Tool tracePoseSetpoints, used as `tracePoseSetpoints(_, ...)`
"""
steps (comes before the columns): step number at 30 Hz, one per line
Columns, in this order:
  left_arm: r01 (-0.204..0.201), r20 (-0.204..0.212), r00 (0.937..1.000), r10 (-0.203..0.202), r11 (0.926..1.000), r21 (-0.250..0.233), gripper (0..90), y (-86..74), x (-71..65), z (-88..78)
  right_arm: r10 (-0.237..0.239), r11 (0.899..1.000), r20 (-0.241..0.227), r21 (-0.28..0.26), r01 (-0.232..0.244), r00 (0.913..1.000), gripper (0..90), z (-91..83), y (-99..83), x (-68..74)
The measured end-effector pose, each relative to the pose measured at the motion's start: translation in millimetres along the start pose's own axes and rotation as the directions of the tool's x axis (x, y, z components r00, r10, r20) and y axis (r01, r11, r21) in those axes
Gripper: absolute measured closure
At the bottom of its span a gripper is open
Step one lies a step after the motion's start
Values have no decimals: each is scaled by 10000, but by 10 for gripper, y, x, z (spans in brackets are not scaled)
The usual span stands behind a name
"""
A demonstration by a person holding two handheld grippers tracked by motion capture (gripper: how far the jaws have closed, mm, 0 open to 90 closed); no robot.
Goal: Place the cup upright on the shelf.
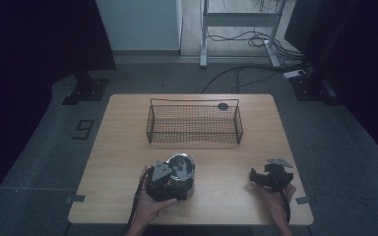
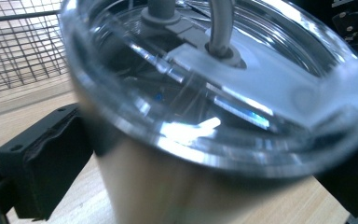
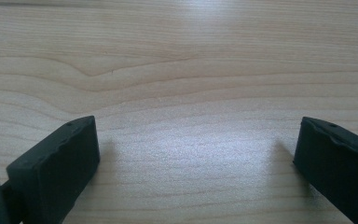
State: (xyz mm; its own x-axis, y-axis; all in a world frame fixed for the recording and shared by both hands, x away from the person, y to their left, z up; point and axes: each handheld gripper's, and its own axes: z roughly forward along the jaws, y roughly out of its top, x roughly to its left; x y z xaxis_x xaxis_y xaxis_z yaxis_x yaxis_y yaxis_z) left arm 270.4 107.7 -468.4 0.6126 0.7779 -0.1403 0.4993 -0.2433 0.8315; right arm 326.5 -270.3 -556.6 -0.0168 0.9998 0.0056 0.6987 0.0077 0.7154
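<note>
A steel tumbler point(image 1: 181, 168) with a clear lid and a grey straw spout stands on the wooden table point(image 1: 123, 147) near its front edge, left of centre. My left gripper point(image 1: 173, 181) reaches it from the near side, its jaws on either side of the body just under the lid. In the left gripper view the tumbler point(image 2: 168, 186) sits between the black pads point(image 2: 46, 158), which press on its wall. At the front right, my right gripper point(image 1: 254, 178) points left, low over bare wood. Its jaws point(image 3: 196, 149) stand wide apart with nothing between them.
A black wire basket point(image 1: 195, 123) stands at the back centre of the table, with a small dark round thing point(image 1: 223, 106) behind its far rim. The basket's mesh point(image 2: 18, 51) lies just beyond the tumbler. Floor cables and a desk frame lie past the table.
</note>
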Motion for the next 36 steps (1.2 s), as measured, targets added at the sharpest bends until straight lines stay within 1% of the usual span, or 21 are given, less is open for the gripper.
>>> tracePoseSetpoints(3, -32, -27, 10000, 32, 10000, -10, 0, 24, -4, 40, 11, 10000, 2, 3, -11, 10000, 0, 0, 1, 0)
tracePoseSetpoints(10, -208, -276, 9994, 199, 9992, -334, 0, 18, -38, 118, 25, 10000, 13, -7, -25, 10000, 4, -6, -4, 3)
tracePoseSetpoints(13, -317, -292, 9991, 304, 9986, -432, 0, 2, -35, 135, 27, 10000, 12, -9, -27, 10000, 4, -7, -5, 2)
tracePoseSetpoints(16, -520, -343, 9982, 501, 9971, -563, 16, -11, -40, 132, 31, 10000, 11, -8, -31, 10000, 4, -7, -5, 2)
tracePoseSetpoints(21, -584, -286, 9980, 567, 9965, -606, 23, -14, -29, 124, 35, 10000, 11, -7, -35, 10000, 3, -7, -5, 2)
tracePoseSetpoints(25, -686, -222, 9975, 675, 9961, -553, 26, -5, -21, 118, 37, 10000, 9, -4, -37, 10000, 3, -6, -5, 1)
tracePoseSetpoints(31, -707, -202, 9974, 697, 9958, -575, 30, 5, -2, 105, 39, 10000, 8, -2, -39, 10000, 3, -6, -4, 0)
tracePoseSetpoints(36, -651, -169, 9978, 640, 9953, -716, 33, 39, 21, 66, 39, 10000, 7, -1, -39, 10000, 2, -6, -4, 0)
